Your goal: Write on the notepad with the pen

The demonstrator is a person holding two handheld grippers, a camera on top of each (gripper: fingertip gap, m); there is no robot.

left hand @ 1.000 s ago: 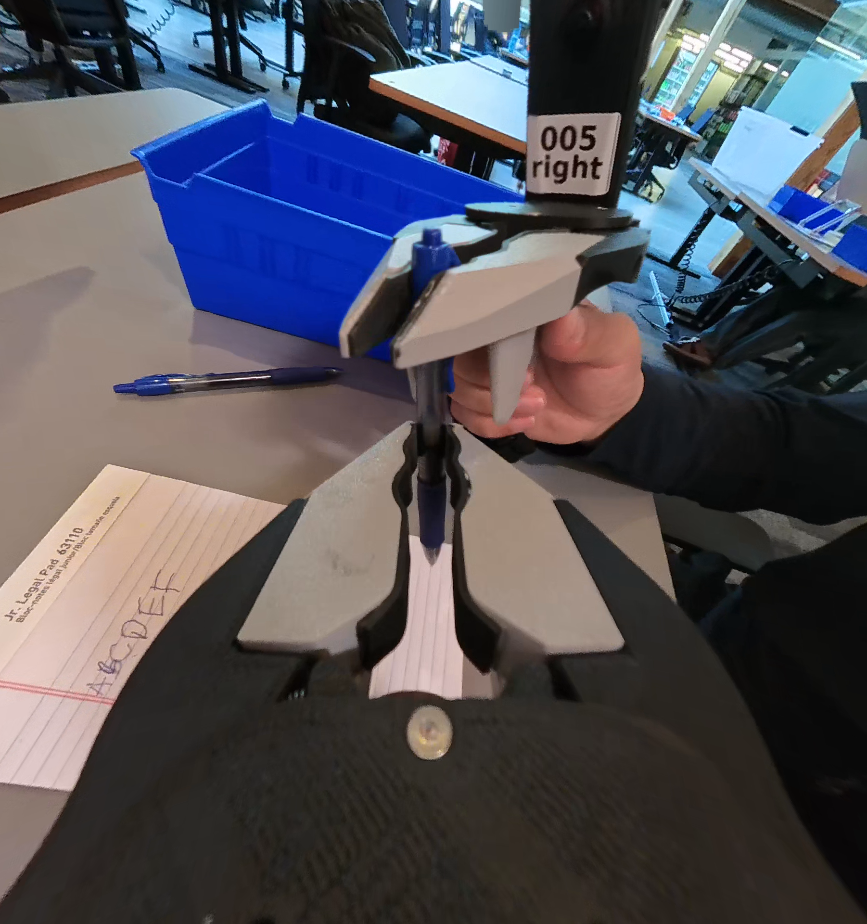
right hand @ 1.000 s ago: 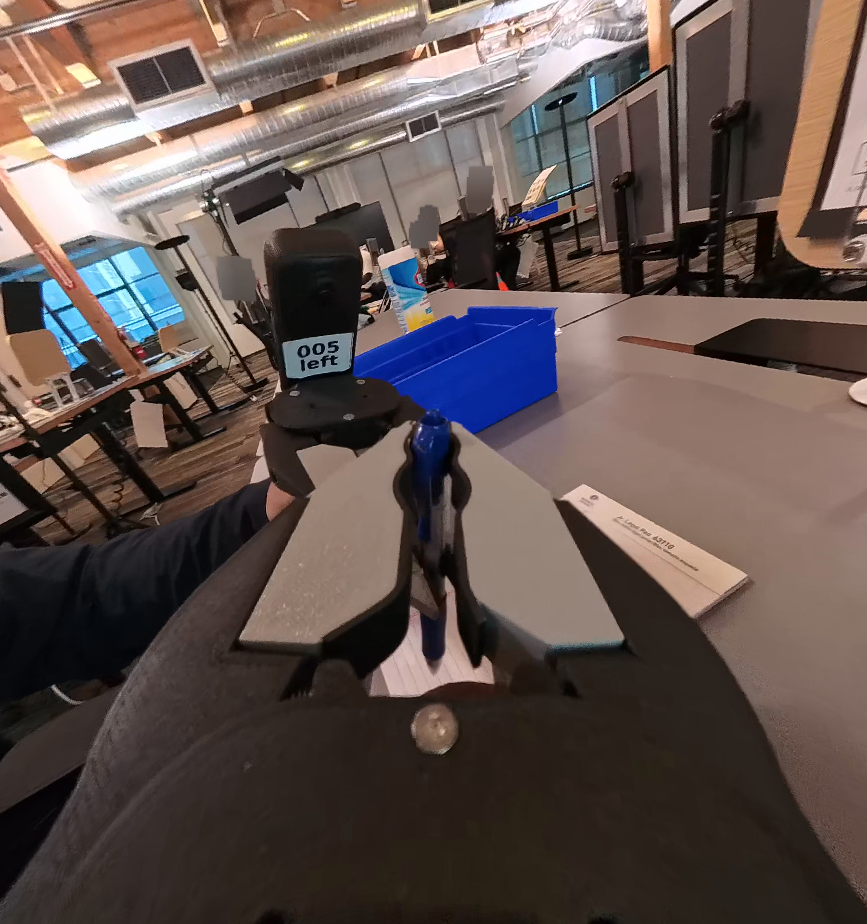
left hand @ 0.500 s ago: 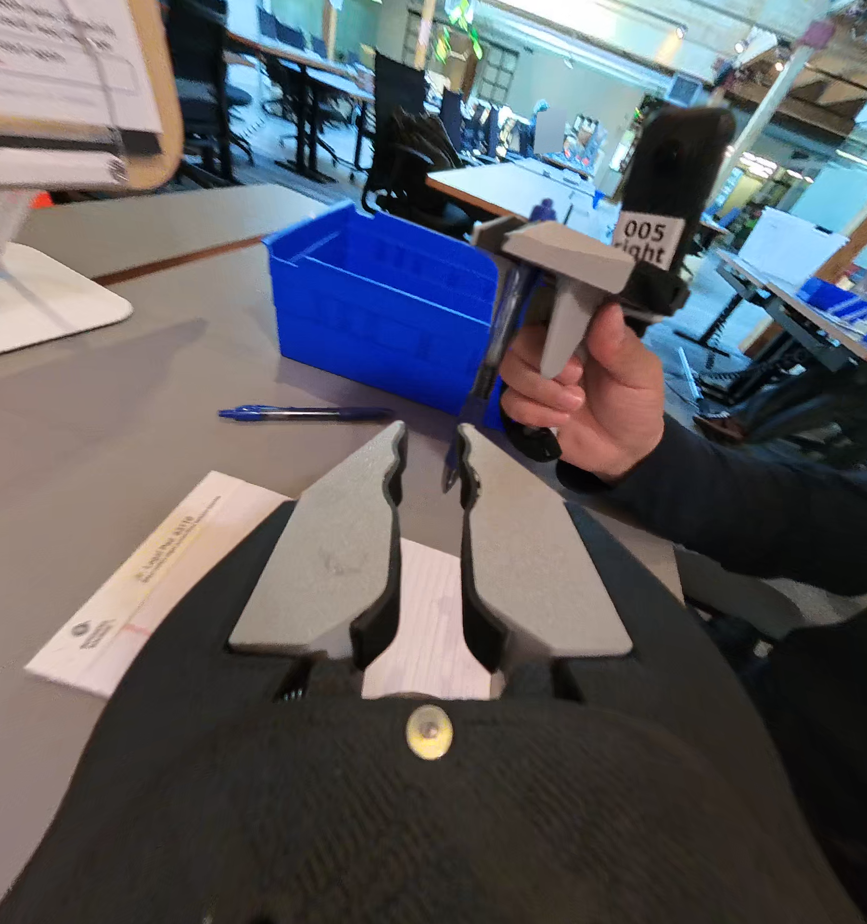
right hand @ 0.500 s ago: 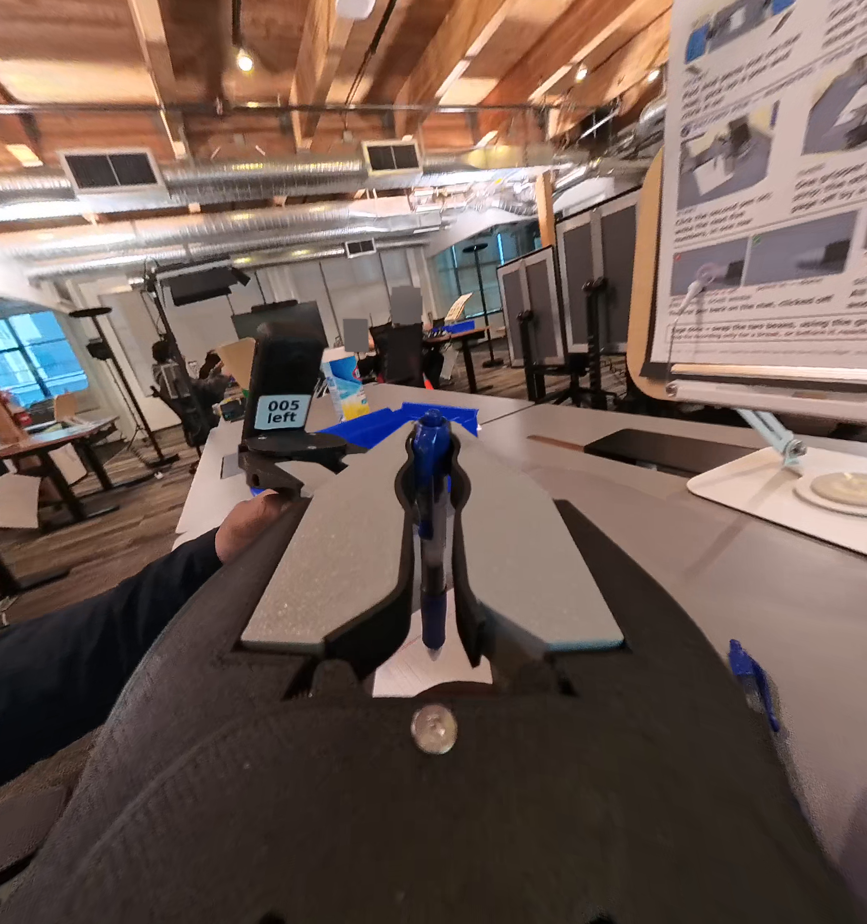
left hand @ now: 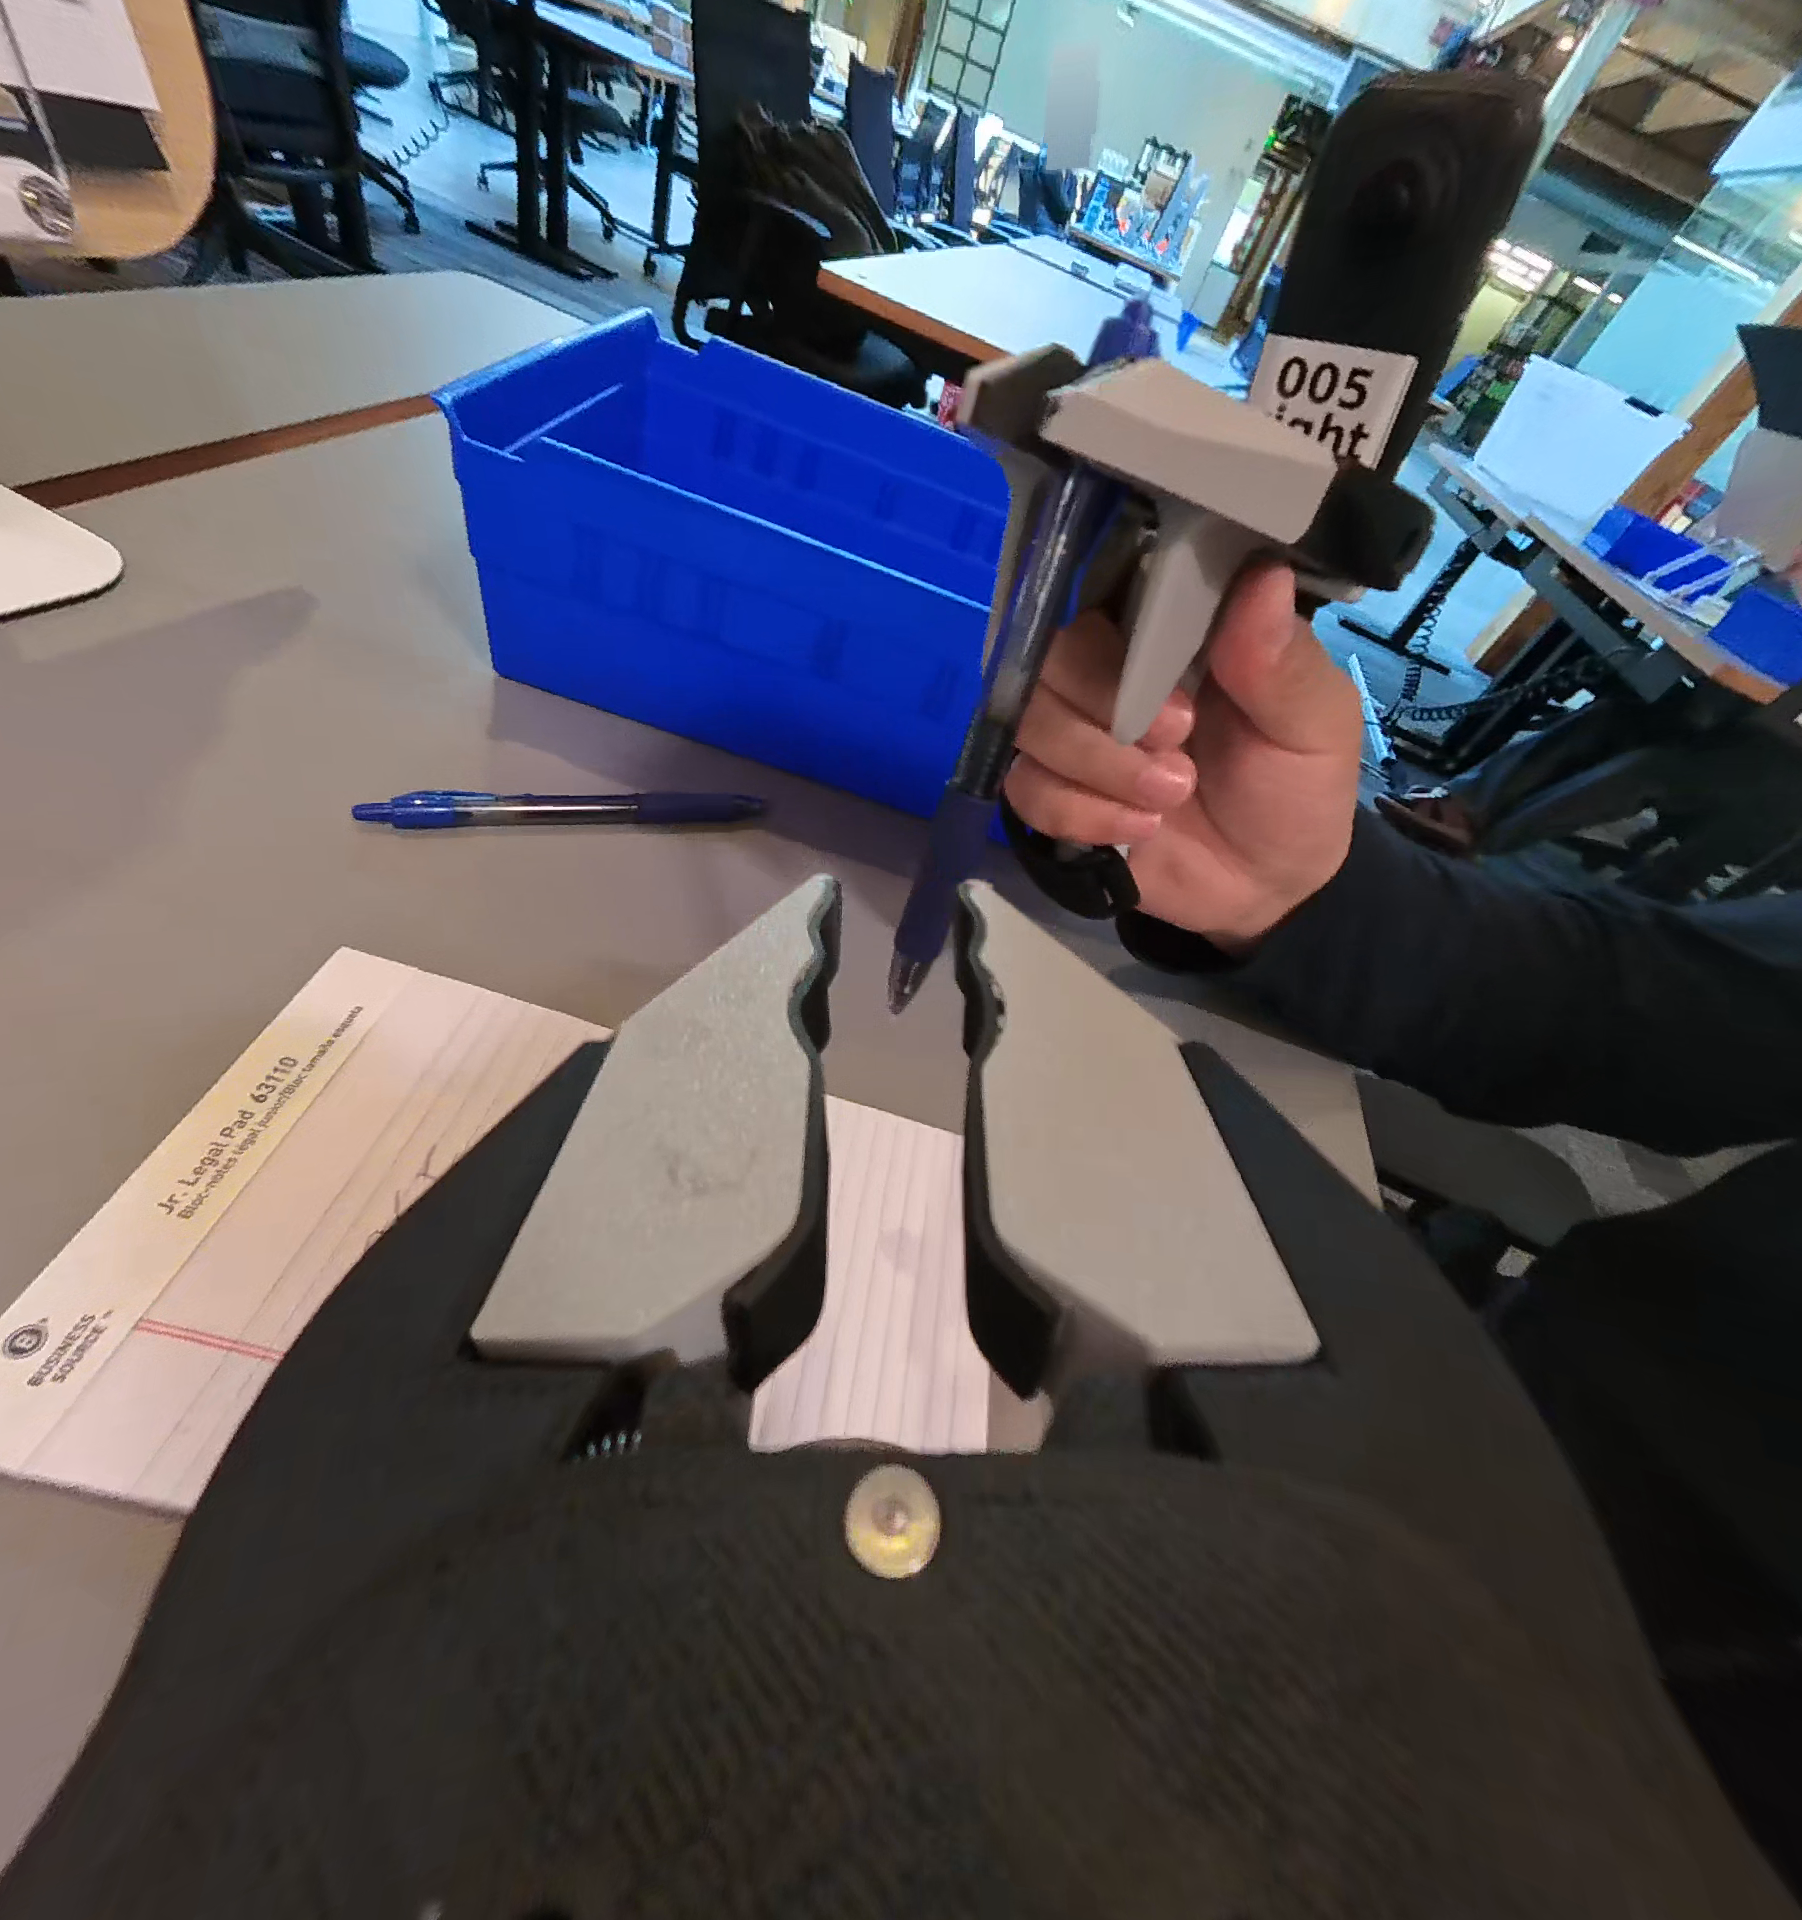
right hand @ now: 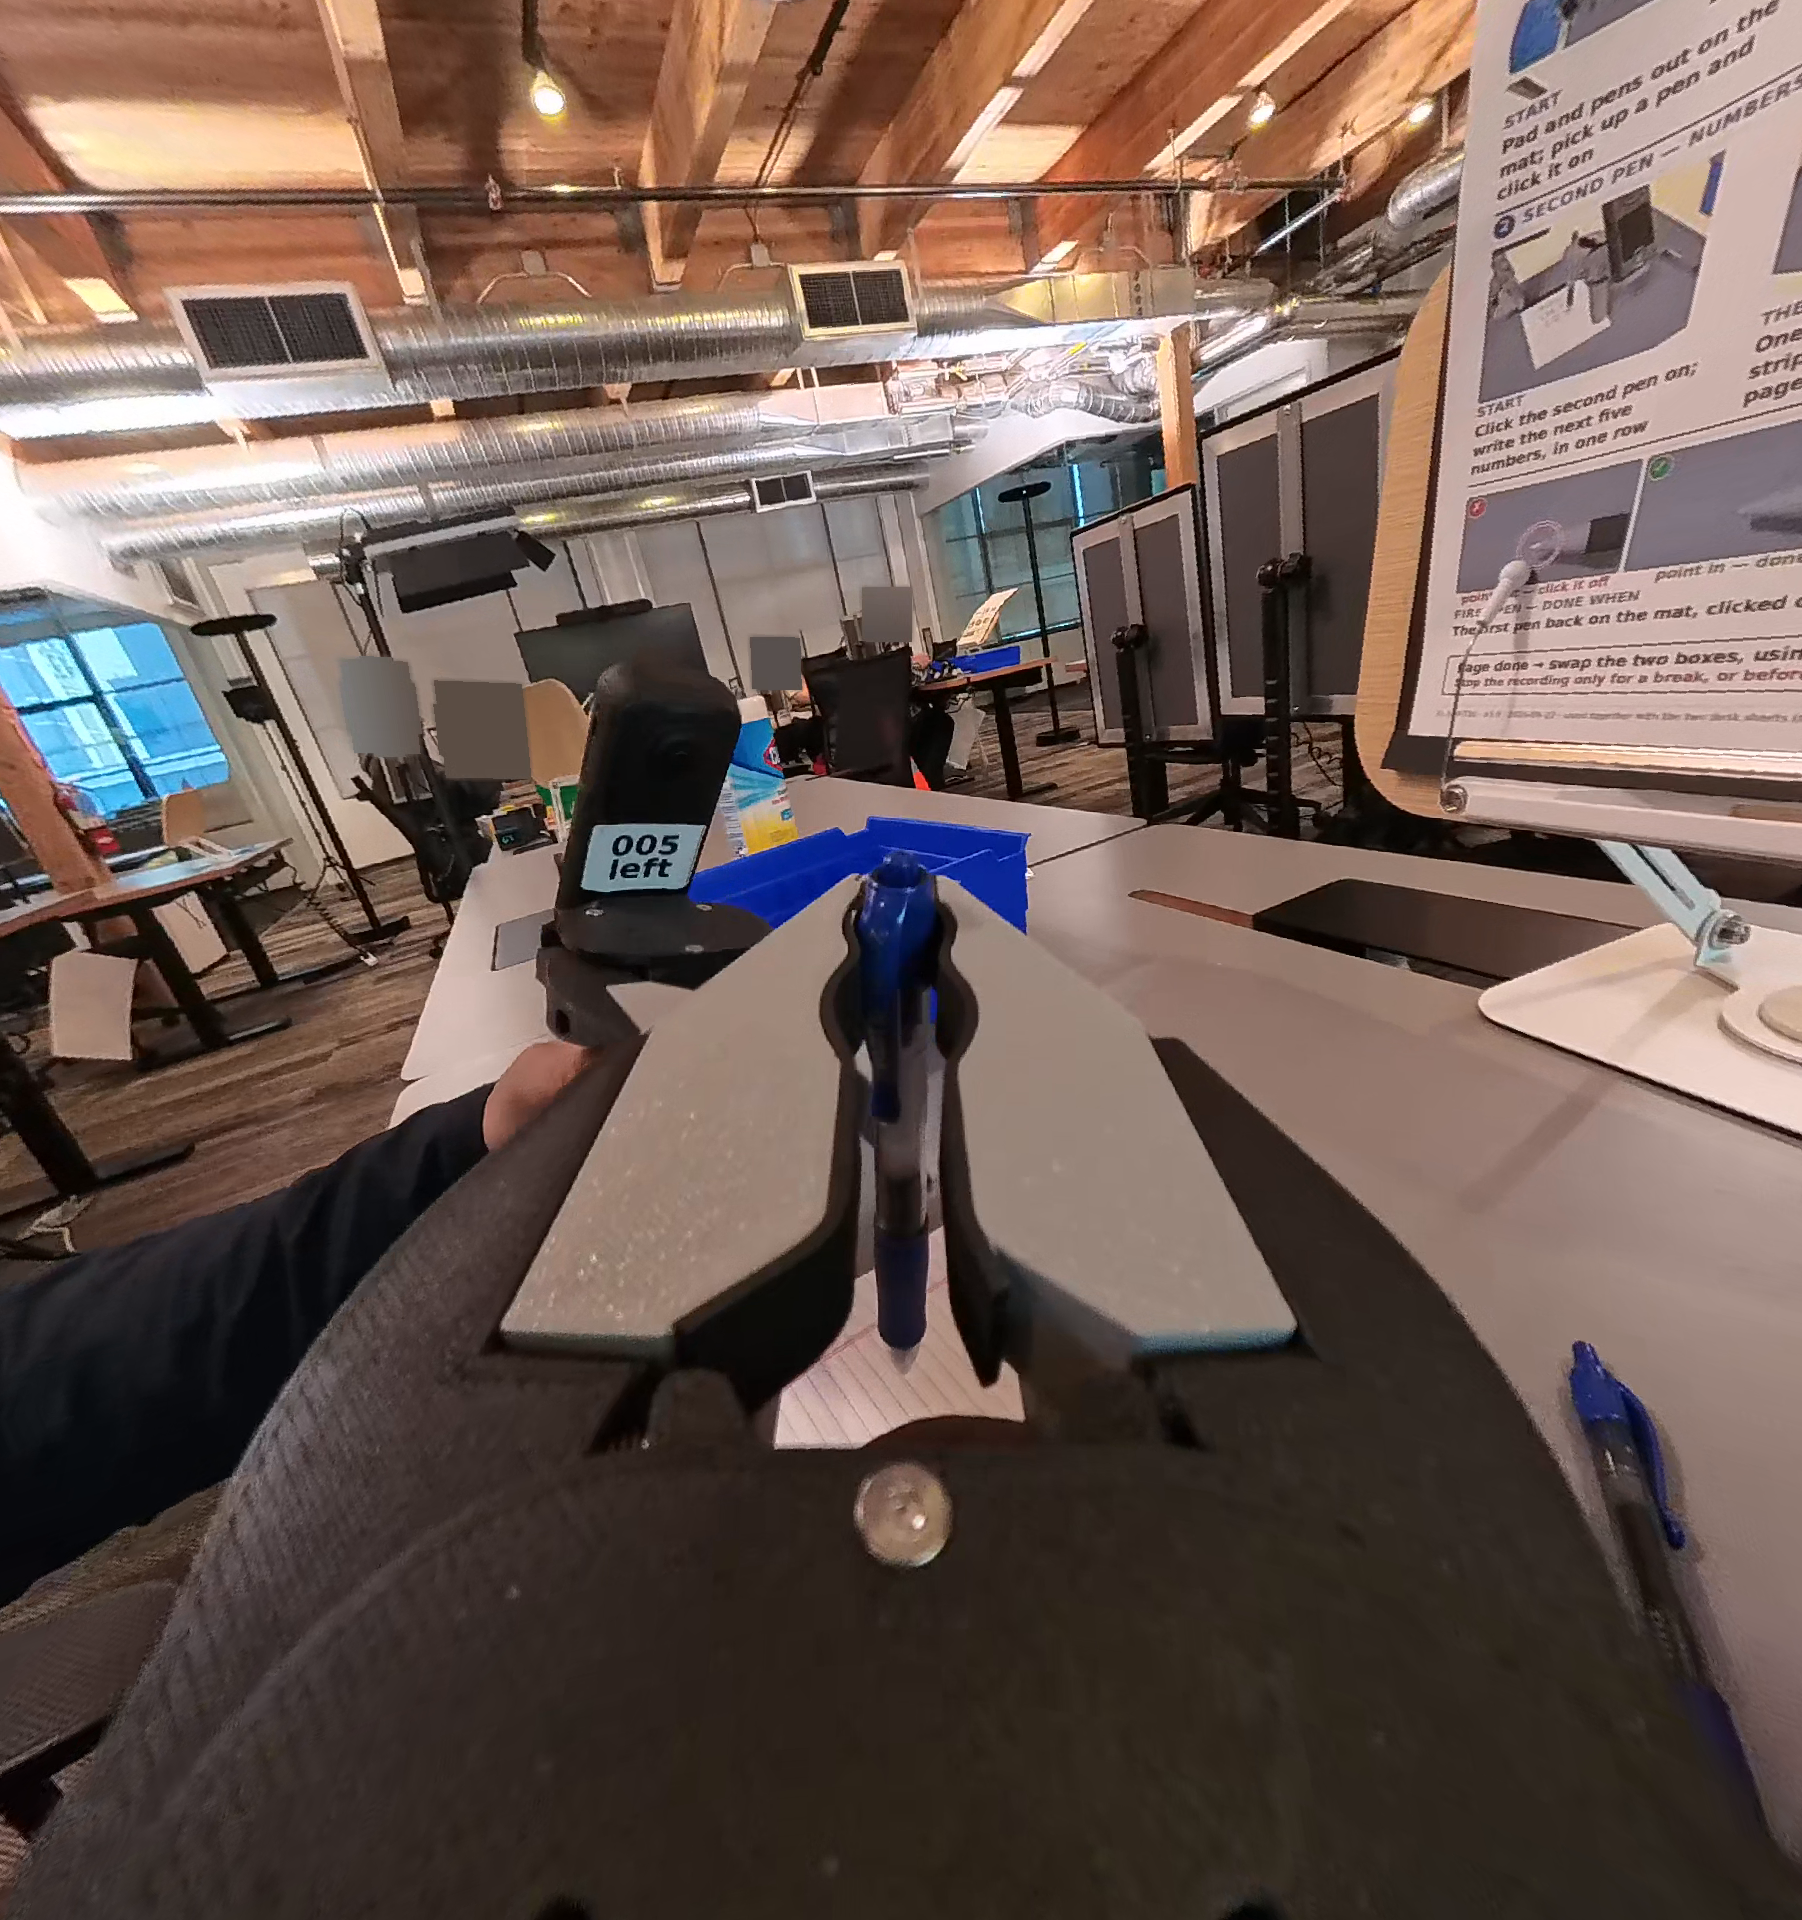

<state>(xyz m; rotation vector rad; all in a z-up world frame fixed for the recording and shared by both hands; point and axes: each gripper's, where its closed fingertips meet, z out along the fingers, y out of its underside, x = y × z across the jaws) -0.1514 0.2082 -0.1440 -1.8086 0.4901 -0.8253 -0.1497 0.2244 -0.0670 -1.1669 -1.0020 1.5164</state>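
Note:
My right gripper (right hand: pixel 897 914) is shut on a blue pen (right hand: pixel 899 1143) and holds it nearly upright, tip down. In the left wrist view the right gripper (left hand: pixel 1042 520) holds the pen (left hand: pixel 985 717) just past my left fingertips, its tip in the air above the far edge of the white lined notepad (left hand: pixel 253 1174). My left gripper (left hand: pixel 895 914) is open and empty, low over the pad, with the pen tip showing in its gap without touching. Some blue handwriting on the pad is mostly hidden under the gripper. A strip of the pad (right hand: pixel 876 1397) shows below the pen tip.
A second blue pen (left hand: pixel 554 808) lies on the grey table beyond the pad, also in the right wrist view (right hand: pixel 1629 1475). A blue bin (left hand: pixel 731 561) stands behind it. A stand with an instruction sheet (right hand: pixel 1655 416) and white base (right hand: pixel 1603 1029) is at the right. There is about 8 cm between the tips of the two grippers.
My left gripper was shut around the pen's lower barrel over the pad; it has opened and let go. My right gripper has lifted the pen and tilted it away.

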